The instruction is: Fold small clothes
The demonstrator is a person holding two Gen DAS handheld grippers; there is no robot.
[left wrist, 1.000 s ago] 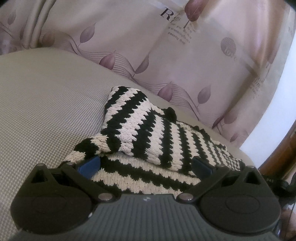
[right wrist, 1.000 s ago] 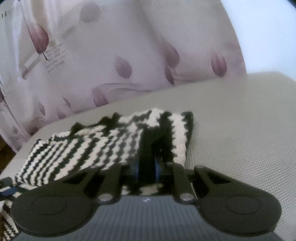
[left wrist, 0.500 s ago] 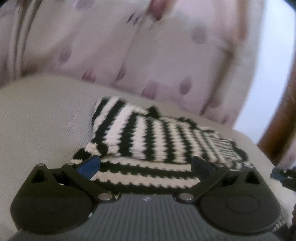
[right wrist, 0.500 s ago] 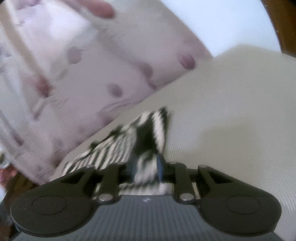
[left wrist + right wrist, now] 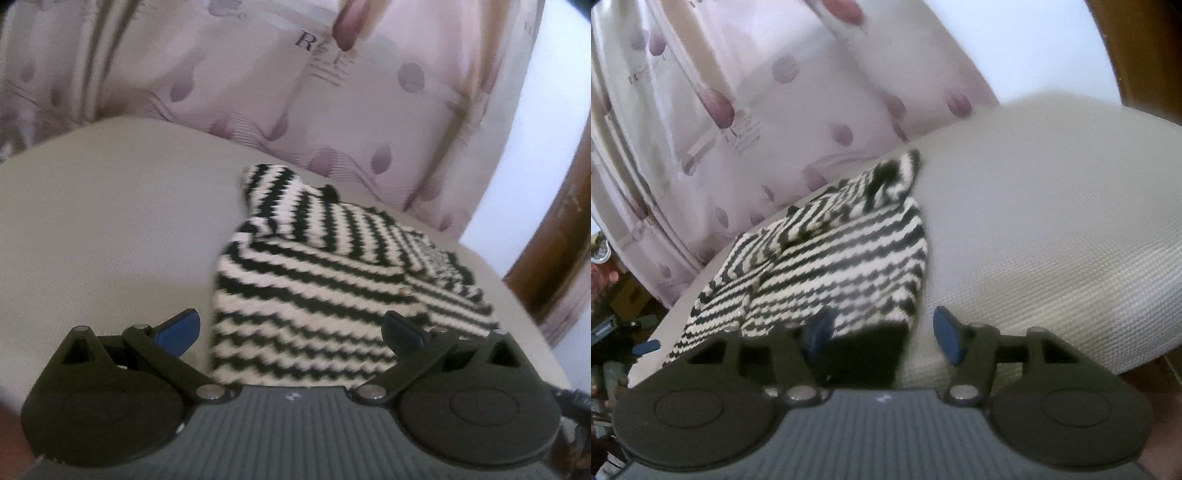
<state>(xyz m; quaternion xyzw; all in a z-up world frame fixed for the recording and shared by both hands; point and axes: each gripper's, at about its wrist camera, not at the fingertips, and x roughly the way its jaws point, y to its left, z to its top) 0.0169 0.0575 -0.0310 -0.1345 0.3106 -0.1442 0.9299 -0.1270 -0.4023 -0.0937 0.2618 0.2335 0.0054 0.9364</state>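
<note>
The black-and-white striped knit garment (image 5: 317, 291) lies folded on the beige tabletop (image 5: 110, 229), right of centre in the left wrist view, with the patterned curtain (image 5: 258, 85) behind. The left claw (image 5: 290, 328) stands spread wide, its blue pads clear of the knit. The right claw (image 5: 882, 334) has just been opening — its pads apart, nothing pinched, the garment's near edge just beyond them.
</note>
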